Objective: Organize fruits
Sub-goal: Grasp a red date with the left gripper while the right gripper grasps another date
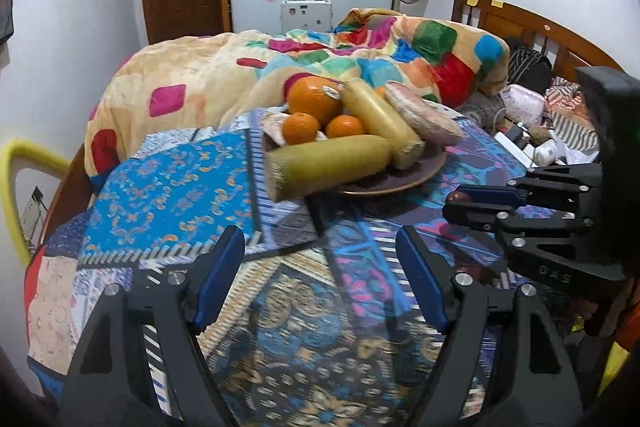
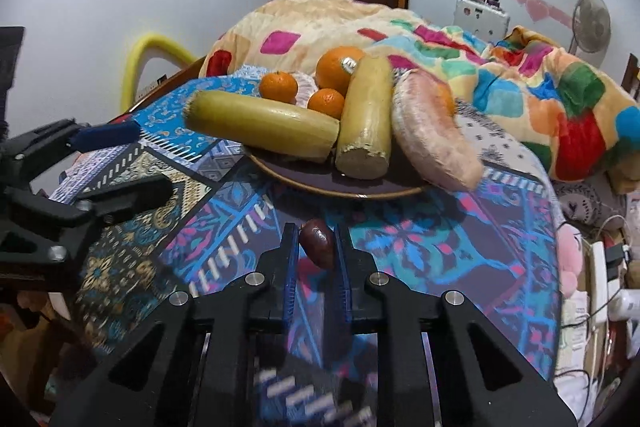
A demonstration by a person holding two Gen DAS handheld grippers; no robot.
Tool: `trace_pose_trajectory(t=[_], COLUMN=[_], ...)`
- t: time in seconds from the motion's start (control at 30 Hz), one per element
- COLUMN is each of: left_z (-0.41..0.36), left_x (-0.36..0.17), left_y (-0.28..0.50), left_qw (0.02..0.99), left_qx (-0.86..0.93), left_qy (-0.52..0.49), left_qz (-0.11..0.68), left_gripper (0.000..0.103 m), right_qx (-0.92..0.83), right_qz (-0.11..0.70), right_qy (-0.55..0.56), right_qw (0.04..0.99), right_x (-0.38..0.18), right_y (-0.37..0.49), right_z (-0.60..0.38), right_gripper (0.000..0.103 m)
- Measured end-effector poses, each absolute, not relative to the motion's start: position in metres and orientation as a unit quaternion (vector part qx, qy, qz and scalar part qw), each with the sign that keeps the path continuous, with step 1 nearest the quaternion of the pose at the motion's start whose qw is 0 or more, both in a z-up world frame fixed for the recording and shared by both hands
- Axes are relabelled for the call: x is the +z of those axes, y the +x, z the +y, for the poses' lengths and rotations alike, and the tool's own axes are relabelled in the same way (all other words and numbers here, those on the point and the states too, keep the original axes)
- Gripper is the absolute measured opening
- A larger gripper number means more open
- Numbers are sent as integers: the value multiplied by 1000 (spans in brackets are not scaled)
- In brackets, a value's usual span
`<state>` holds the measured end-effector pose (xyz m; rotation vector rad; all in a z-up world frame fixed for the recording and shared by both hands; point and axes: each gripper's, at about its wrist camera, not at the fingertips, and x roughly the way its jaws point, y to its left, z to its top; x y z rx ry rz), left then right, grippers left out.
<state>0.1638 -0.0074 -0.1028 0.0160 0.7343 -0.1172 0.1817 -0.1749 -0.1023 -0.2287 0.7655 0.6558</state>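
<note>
One dark fruit (image 2: 317,243) between right tongs (image 2: 316,247)

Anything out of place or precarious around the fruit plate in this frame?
Yes. The front yellow stalk lies across the plate rim, one end overhanging the patterned cloth. The pink netted fruit overhangs too. The right gripper grips a dark red fruit off-plate.

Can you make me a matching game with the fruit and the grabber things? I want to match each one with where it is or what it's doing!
Things:
1. big orange
2. dark red fruit
3. left gripper
4. plate

Places or states:
A. pinched in the right gripper
B. open, nothing in it
C. back of the pile, sticker on it
D. under the fruit pile

Pairs: 1-C, 2-A, 3-B, 4-D
</note>
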Motion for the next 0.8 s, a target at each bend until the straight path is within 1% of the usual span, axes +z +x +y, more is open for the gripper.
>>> trace_pose_trajectory(t=[0.17,0.33,0.37,0.43,0.47,0.53,0.6,0.67,0.7,0.73,0.77,0.8], left_z=[-29,-59,-62,-72,-76,-81,-83,-84,-86,-87,-89,-91], left_x=[-106,-117,-118,-124,-127,-134,-138,-138,-137,-137,-137,-136], left_y=[159,155,155,154,155,158,161,161,162,161,161,159], left_qw=[923,916,915,911,909,904,902,904,904,904,904,905], left_qx=[-80,-93,-96,-100,-101,-102,-101,-101,-107,-111,-113,-113], left_qy=[-9,5,7,16,19,17,10,10,9,11,14,22], left_qz=[376,390,393,399,403,414,419,416,415,413,411,409], left_gripper=[78,78,76,70,69,61,59,51,43,32,27,27], right_qx=[306,297,295,292,290,289,287,287,287,287,286,285], right_qz=[351,348,348,348,347,346,344,344,345,346,346,346], right_qy=[-100,-99,-99,-98,-96,-89,-82,-75,-72,-71,-70,-70], right_qw=[879,884,884,885,886,888,890,891,891,891,891,891], right_x=[-88,-87,-87,-88,-87,-87,-85,-85,-86,-86,-87,-87], right_y=[160,148,145,142,142,142,142,144,145,147,148,150], right_z=[-196,-212,-215,-222,-225,-231,-235,-238,-240,-240,-240,-240], right_gripper=[16,16,16,16,16,16,16,16,16,16,16,16])
